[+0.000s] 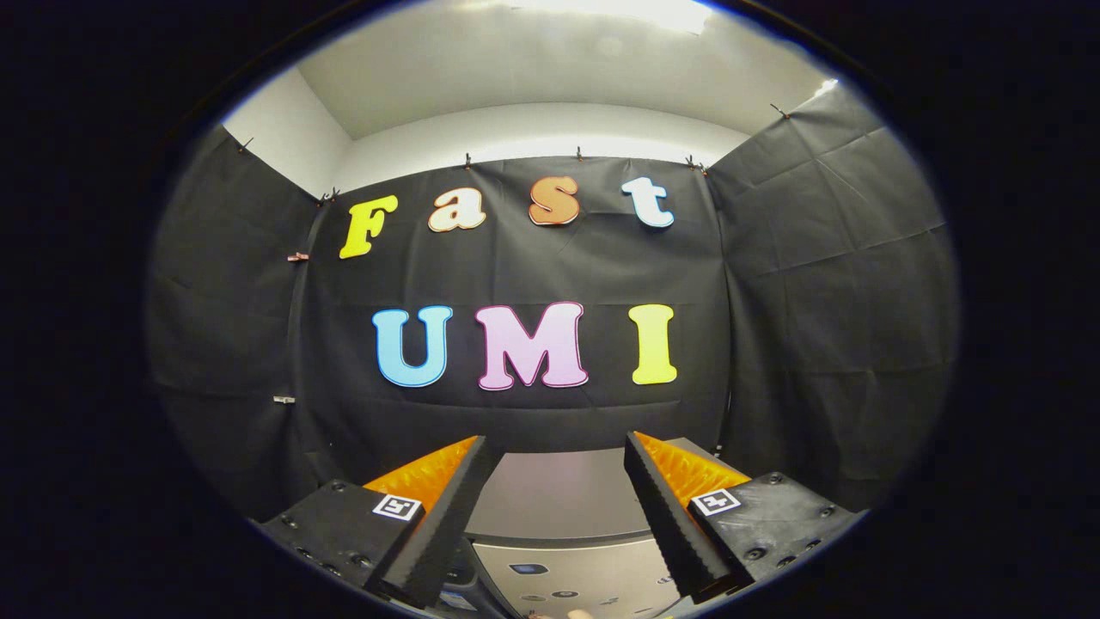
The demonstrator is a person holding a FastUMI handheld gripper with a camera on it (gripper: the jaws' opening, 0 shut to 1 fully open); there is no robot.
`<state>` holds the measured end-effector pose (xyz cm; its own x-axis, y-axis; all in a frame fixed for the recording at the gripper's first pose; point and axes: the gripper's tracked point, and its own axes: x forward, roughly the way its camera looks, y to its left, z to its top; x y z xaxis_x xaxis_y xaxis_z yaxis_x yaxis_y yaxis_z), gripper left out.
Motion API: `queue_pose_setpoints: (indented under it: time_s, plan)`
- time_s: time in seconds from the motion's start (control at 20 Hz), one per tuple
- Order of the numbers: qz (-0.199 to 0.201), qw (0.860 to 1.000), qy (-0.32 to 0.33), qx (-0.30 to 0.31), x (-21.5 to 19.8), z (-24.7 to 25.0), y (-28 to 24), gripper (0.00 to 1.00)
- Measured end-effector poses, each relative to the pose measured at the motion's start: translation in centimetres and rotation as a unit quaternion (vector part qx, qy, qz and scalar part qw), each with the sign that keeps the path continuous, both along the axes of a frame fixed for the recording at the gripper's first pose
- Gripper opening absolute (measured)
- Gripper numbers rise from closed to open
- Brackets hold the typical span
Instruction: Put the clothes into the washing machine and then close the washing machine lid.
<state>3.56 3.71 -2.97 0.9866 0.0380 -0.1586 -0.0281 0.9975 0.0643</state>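
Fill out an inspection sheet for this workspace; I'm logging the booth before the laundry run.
Surface: grey top of the washing machine lies between and beyond the fingers; its lid looks down, though I can't be sure.
Job's things: washing machine's control panel sits low between the fingers; clothes, nothing seen.
Clutter: nothing seen.
Grippers: gripper open, fingers spread wide with nothing between them, aimed level over the machine.
Cables: nothing seen.
Surroundings: black cloth wall on three sides, held by clips along its top edge; white wall and ceiling above.
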Motion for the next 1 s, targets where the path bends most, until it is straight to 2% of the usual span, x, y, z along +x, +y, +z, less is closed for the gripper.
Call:
queue_pose_setpoints:
  time_s: [0.45,1.0]
  plan:
    - [0.002,0.999,-0.031,0.006,-1.0,1.9,0.2,0.98]
    - [0.005,1.000,-0.028,0.003,-1.4,2.0,-0.1,0.98]
